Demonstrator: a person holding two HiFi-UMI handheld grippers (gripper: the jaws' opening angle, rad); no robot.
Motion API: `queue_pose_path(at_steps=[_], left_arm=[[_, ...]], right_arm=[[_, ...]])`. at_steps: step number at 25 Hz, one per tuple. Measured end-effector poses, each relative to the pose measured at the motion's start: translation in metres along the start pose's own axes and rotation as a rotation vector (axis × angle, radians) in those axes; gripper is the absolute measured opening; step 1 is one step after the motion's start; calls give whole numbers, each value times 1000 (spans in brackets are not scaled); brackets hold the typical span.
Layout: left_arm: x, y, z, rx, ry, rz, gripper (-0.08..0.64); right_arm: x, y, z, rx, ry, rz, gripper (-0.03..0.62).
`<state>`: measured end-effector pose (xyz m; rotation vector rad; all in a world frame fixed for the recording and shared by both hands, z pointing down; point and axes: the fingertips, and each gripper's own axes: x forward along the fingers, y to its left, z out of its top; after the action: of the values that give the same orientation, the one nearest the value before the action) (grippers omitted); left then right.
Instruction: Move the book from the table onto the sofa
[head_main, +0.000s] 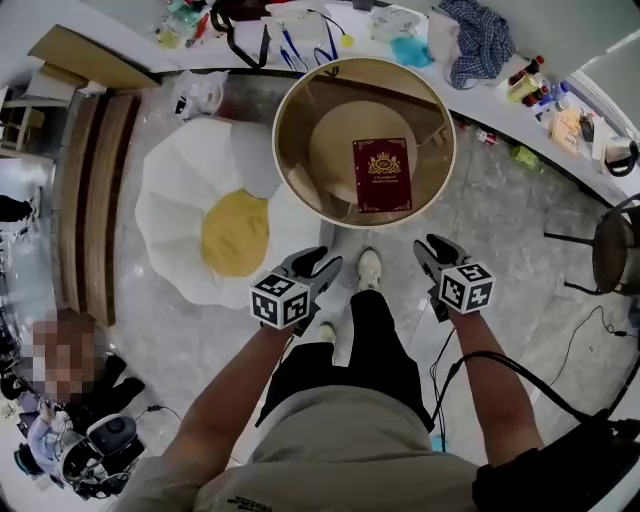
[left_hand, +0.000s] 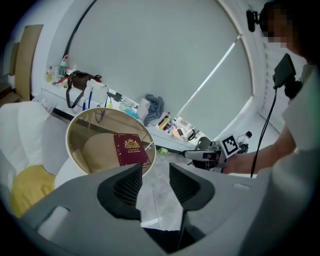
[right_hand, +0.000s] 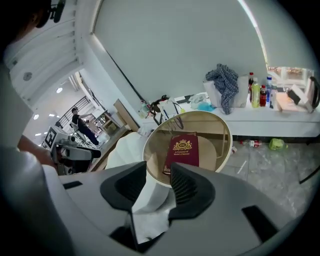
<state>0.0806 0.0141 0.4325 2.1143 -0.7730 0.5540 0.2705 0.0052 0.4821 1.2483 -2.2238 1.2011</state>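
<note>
A dark red book (head_main: 381, 175) with a gold crest lies flat on a round glass table (head_main: 300, 195) with a gold rim, right of the table's middle. The sofa (head_main: 235, 232) is a white flower-shaped cushion seat with a yellow centre, on the floor left of the table. My left gripper (head_main: 318, 262) and right gripper (head_main: 432, 250) hover short of the table's near edge, both open and empty. In the left gripper view the left gripper (left_hand: 155, 172) points at the book (left_hand: 131, 148). In the right gripper view the book (right_hand: 183, 150) lies just beyond the right gripper (right_hand: 159, 172).
A long white counter (head_main: 400, 40) crowded with bottles, cloth and cables runs behind the table. A stool (head_main: 615, 250) stands at the right, a wooden bench (head_main: 90, 190) at the left. The person's shoes (head_main: 369, 268) are at the table's foot. Camera gear (head_main: 110, 435) sits lower left.
</note>
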Motion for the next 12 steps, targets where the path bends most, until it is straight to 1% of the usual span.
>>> queue_pose_path(at_steps=[2,5,9,12], left_arm=[[38,23,7,-30,16,5,161],[89,61,1,-79,65,21,176],[150,116,-18,-197,111,52,196],[188,142,-24,-220,125,53,206]], right_arm=[[34,-29,4,36,34,9,150],[82,-64,-2,84,83,13,152],[137,-108,-11,117,116,3,152],[168,-135,-18,136,129,-8,152]])
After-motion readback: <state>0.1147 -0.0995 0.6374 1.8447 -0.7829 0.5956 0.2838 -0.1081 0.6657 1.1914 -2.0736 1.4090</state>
